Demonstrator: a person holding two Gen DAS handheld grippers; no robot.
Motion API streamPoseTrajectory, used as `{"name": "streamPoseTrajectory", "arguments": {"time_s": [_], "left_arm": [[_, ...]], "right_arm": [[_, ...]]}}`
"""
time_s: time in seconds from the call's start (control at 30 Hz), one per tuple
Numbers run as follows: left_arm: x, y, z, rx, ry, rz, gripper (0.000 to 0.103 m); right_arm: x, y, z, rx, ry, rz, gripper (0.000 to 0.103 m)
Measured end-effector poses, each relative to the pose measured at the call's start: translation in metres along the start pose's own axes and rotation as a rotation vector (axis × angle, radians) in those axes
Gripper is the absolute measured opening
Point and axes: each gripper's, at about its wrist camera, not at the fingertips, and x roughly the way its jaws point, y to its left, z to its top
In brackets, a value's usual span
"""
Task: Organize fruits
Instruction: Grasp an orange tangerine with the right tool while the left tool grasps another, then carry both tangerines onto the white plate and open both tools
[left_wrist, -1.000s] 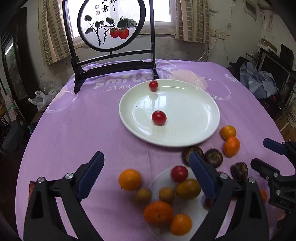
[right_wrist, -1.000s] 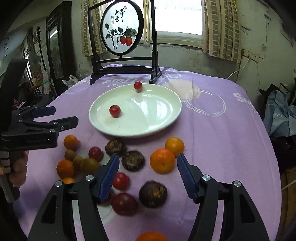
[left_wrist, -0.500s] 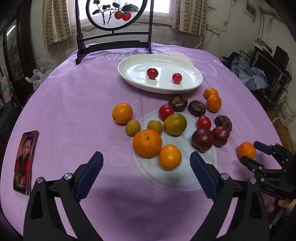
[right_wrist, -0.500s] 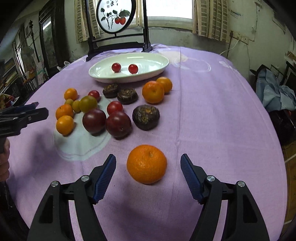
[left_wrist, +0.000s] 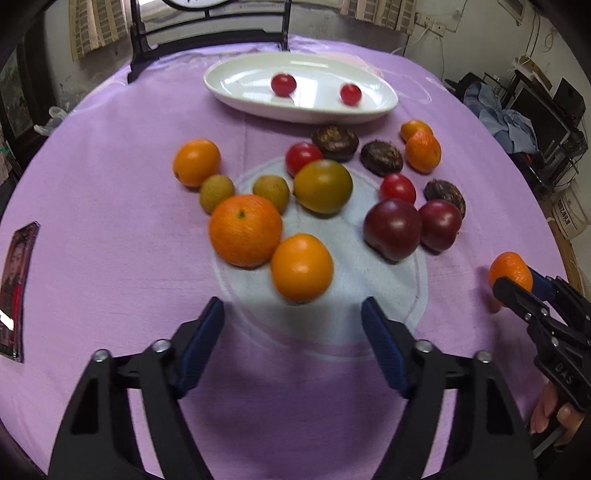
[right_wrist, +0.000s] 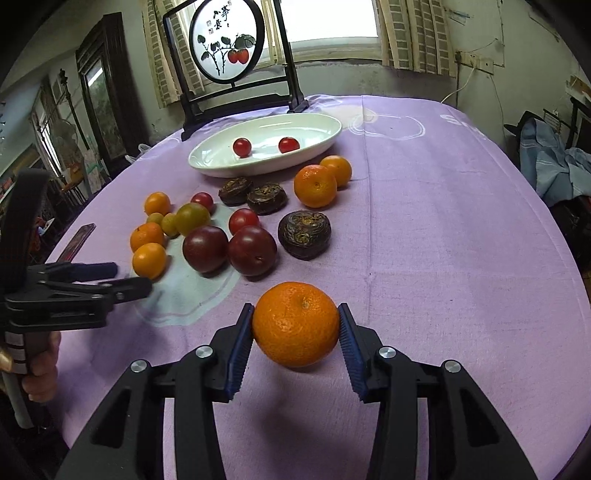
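The right gripper (right_wrist: 295, 325) has its two blue ribbed pads pressed against either side of a round orange mandarin with a dimpled skin (right_wrist: 295, 323), which sits between them near the right edge of the cluster, apart from the other fruit. In the left wrist view the same mandarin (left_wrist: 508, 271) shows at the tips of that black tool, whose body carries raised letters that look like "DAS".

The left gripper (left_wrist: 293, 325) hangs with its jaws spread wide and nothing between them, just short of a smooth orange citrus fruit (left_wrist: 302, 267) on the pale blue circle printed on the purple tablecloth (left_wrist: 110, 229). Touching that fruit is a larger pebbled orange (left_wrist: 245, 230), and beyond it lie two small yellow-green round fruits (left_wrist: 217, 192), a green-yellow tomato (left_wrist: 323, 186) and another smooth orange (left_wrist: 196, 161).

To the right rest two dark purple plums (right_wrist: 252, 251), side by side and touching, with red cherry tomatoes (right_wrist: 243, 220) and dark brown ridged water chestnuts (right_wrist: 304, 233) behind them, and two more mandarins (right_wrist: 316, 185) near the dish.

The white oval ceramic plate (right_wrist: 221, 164) holds two red cherry tomatoes (right_wrist: 242, 146), well apart. Behind it stands a black wooden frame with a round painted screen (right_wrist: 226, 38) showing red persimmons and Chinese characters too small to read. White lettering beginning "S" (right_wrist: 452, 120) is printed on the cloth at the far right.
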Motion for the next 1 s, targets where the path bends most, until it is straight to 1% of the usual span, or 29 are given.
{"name": "streamPoseTrajectory", "arguments": {"time_s": [0.03,0.07,0.1,0.17,0.23,0.3,0.37,0.43,0.6,0.7,0.83,0.93,1.0], "left_arm": [[0.003,-0.001,0.001,-0.005,0.006,0.010,0.065],[0.003,-0.004,0.002,-0.003,-0.008,0.030,0.064],[0.004,-0.006,0.004,-0.001,-0.010,0.047,0.060],[0.006,-0.008,0.008,-0.006,-0.014,0.071,0.059],[0.008,-0.011,0.013,-0.004,-0.021,0.104,0.050],[0.009,-0.011,0.017,-0.011,-0.025,0.113,0.047],[0.008,-0.012,0.017,-0.002,-0.033,0.101,0.034],[0.006,-0.013,0.015,0.013,-0.034,0.094,0.034],[-0.010,-0.005,0.004,0.032,-0.032,0.009,0.034],[-0.031,0.001,0.004,0.050,-0.076,-0.019,0.034],[-0.062,0.002,0.026,0.087,-0.178,-0.031,0.034],[-0.075,0.002,0.056,0.108,-0.242,-0.012,0.034],[-0.077,0.003,0.078,0.115,-0.272,0.000,0.034]], "right_arm": [[-0.001,-0.001,0.000,0.003,-0.004,0.007,0.045],[-0.003,-0.002,-0.001,0.009,-0.013,0.018,0.045],[-0.004,-0.003,-0.001,0.012,-0.019,0.023,0.045],[-0.007,-0.004,-0.002,0.014,-0.027,0.037,0.045],[-0.009,-0.005,-0.004,0.018,-0.034,0.047,0.046],[-0.010,-0.006,-0.004,0.019,-0.038,0.050,0.046],[-0.010,-0.007,-0.005,0.019,-0.038,0.050,0.046],[-0.011,-0.006,-0.006,0.016,-0.038,0.047,0.046],[-0.010,-0.001,-0.004,0.000,-0.033,0.038,0.045],[-0.013,0.007,0.003,-0.028,-0.041,0.032,0.045],[-0.023,0.019,0.028,-0.081,-0.089,0.020,0.045],[-0.028,0.029,0.054,-0.123,-0.134,0.014,0.045],[-0.026,0.038,0.071,-0.154,-0.160,0.014,0.046]]}}
